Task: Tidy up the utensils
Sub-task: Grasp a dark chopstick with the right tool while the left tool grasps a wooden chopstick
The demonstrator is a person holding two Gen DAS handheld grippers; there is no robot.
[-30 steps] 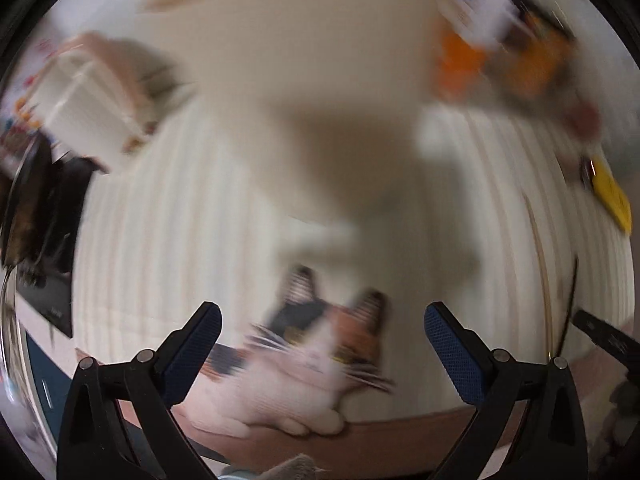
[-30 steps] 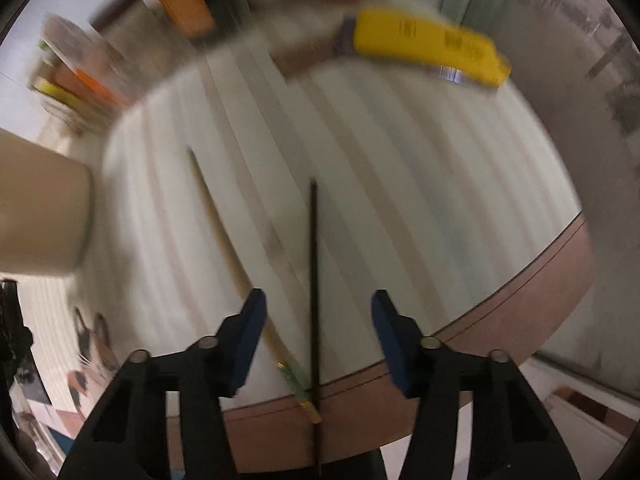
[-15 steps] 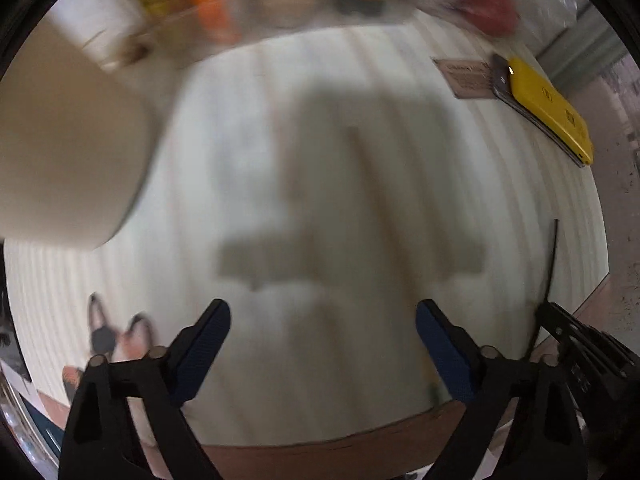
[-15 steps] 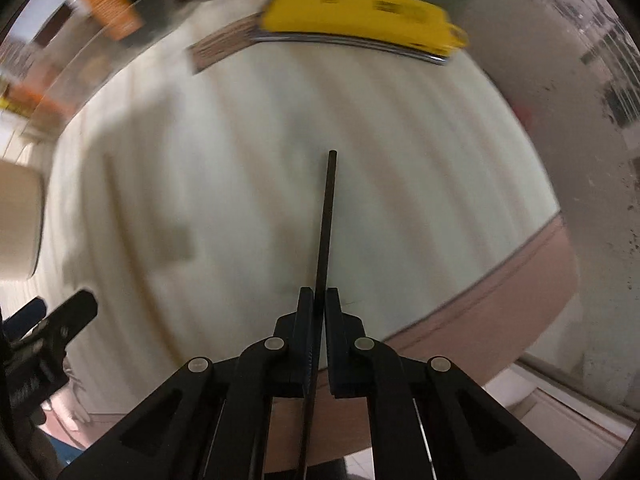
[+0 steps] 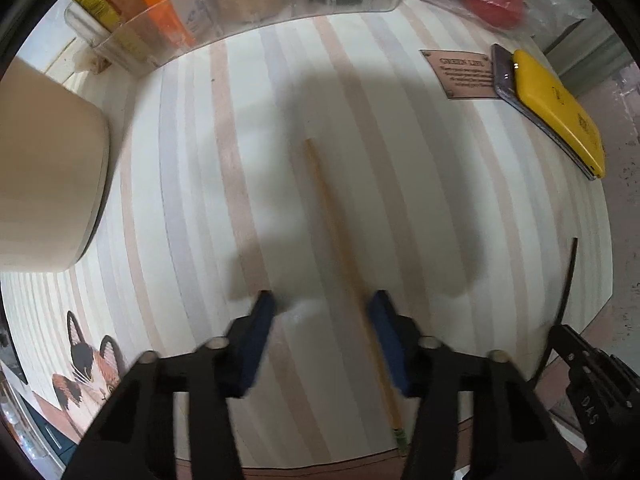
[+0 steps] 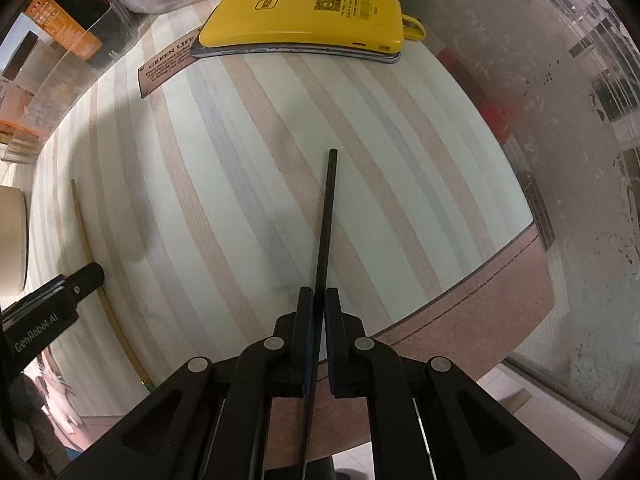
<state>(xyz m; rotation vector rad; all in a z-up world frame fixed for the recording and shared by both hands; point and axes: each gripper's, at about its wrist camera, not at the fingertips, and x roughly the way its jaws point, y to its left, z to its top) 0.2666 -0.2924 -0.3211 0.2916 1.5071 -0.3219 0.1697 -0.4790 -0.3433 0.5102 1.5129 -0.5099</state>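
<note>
- Black thin chopstick (image 6: 326,216) was clamped between right gripper (image 6: 319,312) pads, above striped tablecloth (image 6: 240,140), presumably for transfer.
- Wooden chopstick (image 5: 336,224) lay flat between left gripper (image 5: 320,312) pads, held apart for grasping.

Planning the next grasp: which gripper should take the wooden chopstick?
Left. The left gripper is open and already straddles the wooden chopstick on the table. The right gripper is shut on the black chopstick.

The beige container (image 5: 48,176) is cut off by the frame edge; the wooden chopstick (image 5: 344,256) is partly hidden behind a blurred finger (image 5: 386,340).
</note>
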